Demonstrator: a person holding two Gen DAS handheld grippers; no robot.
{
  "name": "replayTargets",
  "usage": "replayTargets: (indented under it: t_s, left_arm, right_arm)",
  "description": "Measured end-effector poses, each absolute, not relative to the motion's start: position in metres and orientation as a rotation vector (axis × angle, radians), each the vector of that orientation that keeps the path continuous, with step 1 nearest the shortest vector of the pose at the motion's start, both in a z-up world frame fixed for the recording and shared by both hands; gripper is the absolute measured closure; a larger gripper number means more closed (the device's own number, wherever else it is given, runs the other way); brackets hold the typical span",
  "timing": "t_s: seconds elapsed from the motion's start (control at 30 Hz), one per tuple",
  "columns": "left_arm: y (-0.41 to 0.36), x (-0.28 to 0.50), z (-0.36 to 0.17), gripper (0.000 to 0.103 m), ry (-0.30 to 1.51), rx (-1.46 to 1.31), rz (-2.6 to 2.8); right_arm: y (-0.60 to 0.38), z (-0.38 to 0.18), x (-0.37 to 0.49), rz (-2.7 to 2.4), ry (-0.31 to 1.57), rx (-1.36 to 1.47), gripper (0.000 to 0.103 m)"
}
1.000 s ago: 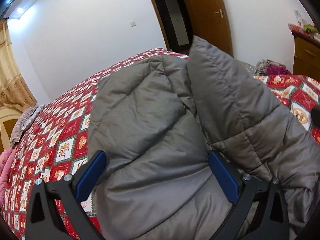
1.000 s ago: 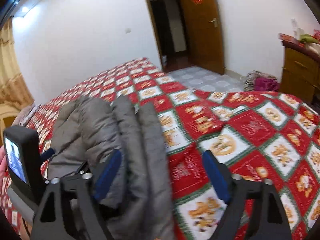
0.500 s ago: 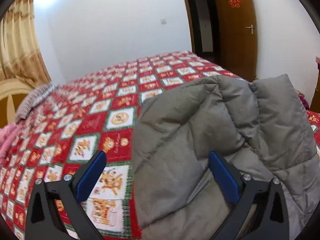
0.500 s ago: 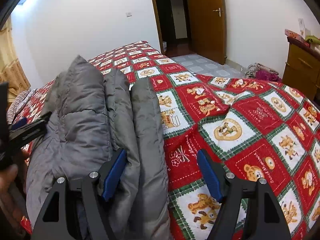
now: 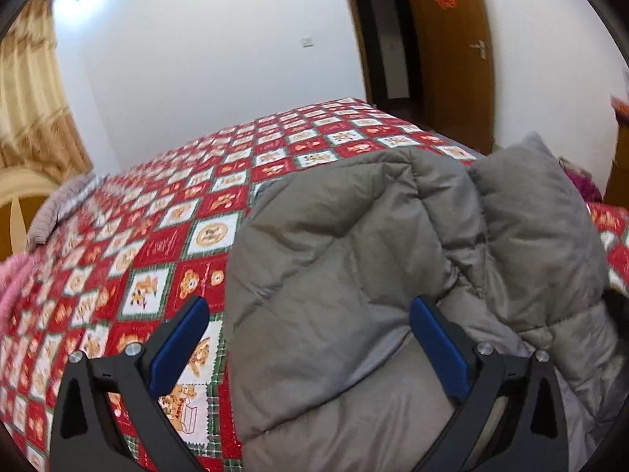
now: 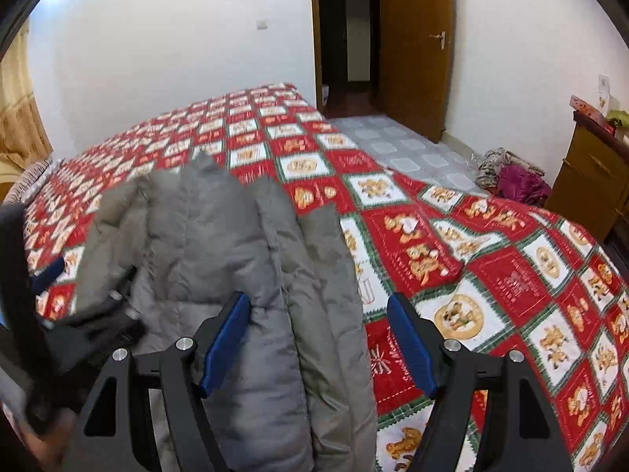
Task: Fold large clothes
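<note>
Right, the left gripper has its blue-padded fingers spread wide, nothing pinched between them, and the grey puffer jacket bulges up through the gap and over the right-hand finger. Over on the right gripper, same story: blue pads parted, clamped on nothing, with the jacket's folded edge lying across the space between them.

The left wrist view gives the jacket close up as one swollen quilted mound, stitch lines running across a matte, slightly creased shell. The right wrist view shows what that one hides: the jacket lies in long, stacked lengthwise folds on the near left part of the bed, with the left gripper's black frame blurred against its far side. It also catches a patch of grey tiled floor and a heap of clothes beside a wooden dresser.

Underneath it all, a bedspread of red and white diamond patches with little cartoon bears and green plaid borders covers the bed. The left view alone picks up a golden curtain and something pink and fuzzy at the edge. White walls all round, and a wooden door with a red paper ornament stands open onto a dark hallway.
</note>
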State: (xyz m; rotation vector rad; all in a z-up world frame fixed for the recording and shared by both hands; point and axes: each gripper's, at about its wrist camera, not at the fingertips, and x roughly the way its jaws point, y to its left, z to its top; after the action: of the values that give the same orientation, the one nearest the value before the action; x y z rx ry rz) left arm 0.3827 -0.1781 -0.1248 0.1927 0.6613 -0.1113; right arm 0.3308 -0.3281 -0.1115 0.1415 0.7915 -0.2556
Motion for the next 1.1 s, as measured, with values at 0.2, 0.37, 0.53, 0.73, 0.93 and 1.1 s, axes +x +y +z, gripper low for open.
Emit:
replayTargets:
  t_s: [0.2,0.37,0.53,0.73,0.93,1.1]
  left_arm:
    - [-0.172,0.392,-0.139,0.000,0.717,0.133,-0.136]
    - [-0.177,0.393,-0.150,0.000,0.734,0.129,-0.143]
    - [-0.179,0.397,-0.159,0.000,0.759,0.121,-0.157]
    - [-0.180,0.401,-0.167,0.000,0.781,0.121,-0.164]
    - [-0.185,0.399,-0.171,0.000,0.782,0.152,-0.151]
    - [-0.190,0.396,-0.171,0.000,0.770,0.186,-0.133]
  right_arm:
    - [-0.332,-0.145,0.329,-0.234,0.815,0.171,0.030]
    - [-0.336,-0.159,0.328,-0.230,0.819,0.196,0.030]
    - [-0.338,-0.172,0.329,-0.217,0.832,0.208,0.030]
    - [-0.341,-0.188,0.334,-0.199,0.847,0.216,0.029]
    - [-0.341,-0.198,0.334,-0.195,0.849,0.206,0.026]
    - [-0.342,-0.202,0.336,-0.193,0.856,0.206,0.025]
